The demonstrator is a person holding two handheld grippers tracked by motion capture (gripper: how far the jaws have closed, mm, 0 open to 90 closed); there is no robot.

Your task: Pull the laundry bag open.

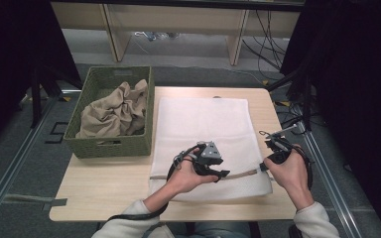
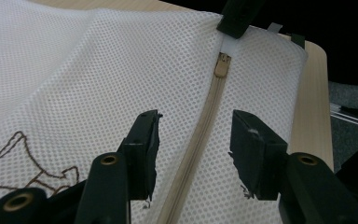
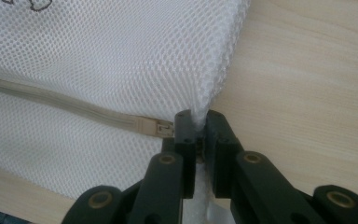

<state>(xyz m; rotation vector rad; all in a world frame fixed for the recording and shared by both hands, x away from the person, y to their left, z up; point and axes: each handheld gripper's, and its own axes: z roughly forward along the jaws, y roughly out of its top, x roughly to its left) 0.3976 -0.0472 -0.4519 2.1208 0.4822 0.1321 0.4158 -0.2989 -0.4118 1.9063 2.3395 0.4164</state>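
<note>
Mesh bag pinned at its zipper end, my other jaws straddling the zipper

My right hand-held gripper (image 3: 198, 135) is clamped on the edge of the white mesh laundry bag (image 1: 203, 124) just beside the zipper pull (image 3: 161, 127), holding it against the tabletop (image 1: 109, 183). My left hand-held gripper (image 2: 193, 140) stands apart, jaws on either side of the beige zipper (image 2: 205, 126) without pressing it; the zipper runs straight ahead from it toward the right one. The bag lies flat under both. Well off beyond my left gripper sits a green basket (image 1: 87, 144) with crumpled tan cloth (image 1: 114, 111).
</note>
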